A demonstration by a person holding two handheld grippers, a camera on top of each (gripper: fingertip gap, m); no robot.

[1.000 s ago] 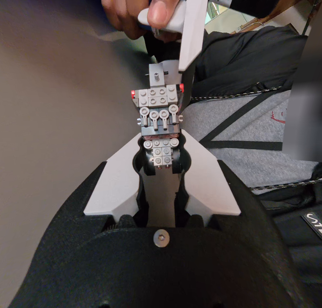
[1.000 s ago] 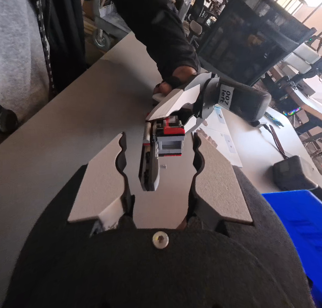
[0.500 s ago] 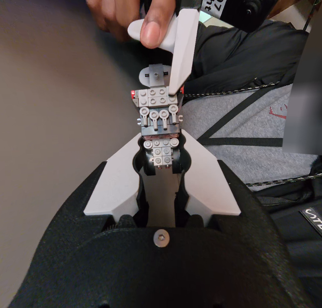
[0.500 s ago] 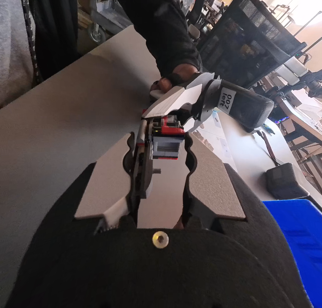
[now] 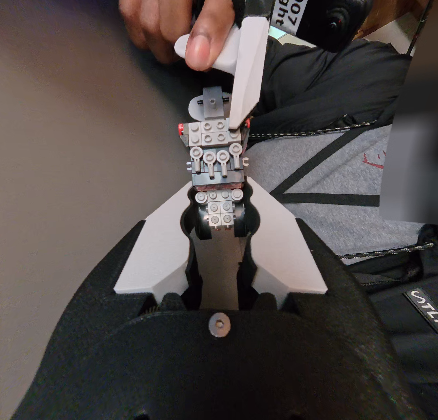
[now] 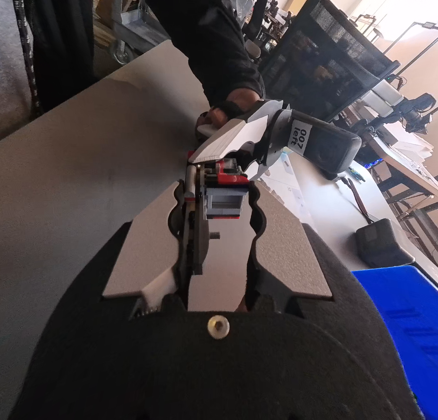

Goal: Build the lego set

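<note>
1. While the left gripper (image 5: 219, 204) pinched the narrow near end of the lego model (image 5: 214, 157), its 2 pale fingers (image 5: 161, 242) were closed on the black wheel parts there.
2. The model stuck straight out from those tips, studs toward the camera, held above the grey table (image 5: 71, 147).
3. At the far end, the right gripper (image 6: 214, 195) straddled the model; 1 finger (image 5: 246, 76) of it touched the studded grey top near a red corner.
4. In the right wrist view, the jaws sat close on both flanks of the model (image 6: 220, 197), left side touching; whether the right side actually clamped, I couldn't tell.
5. A hand (image 5: 175, 17) gripped the right gripper's handle, thumb on its white trigger.
6. A blue bin (image 6: 403, 325) sat off at the right edge.
</note>
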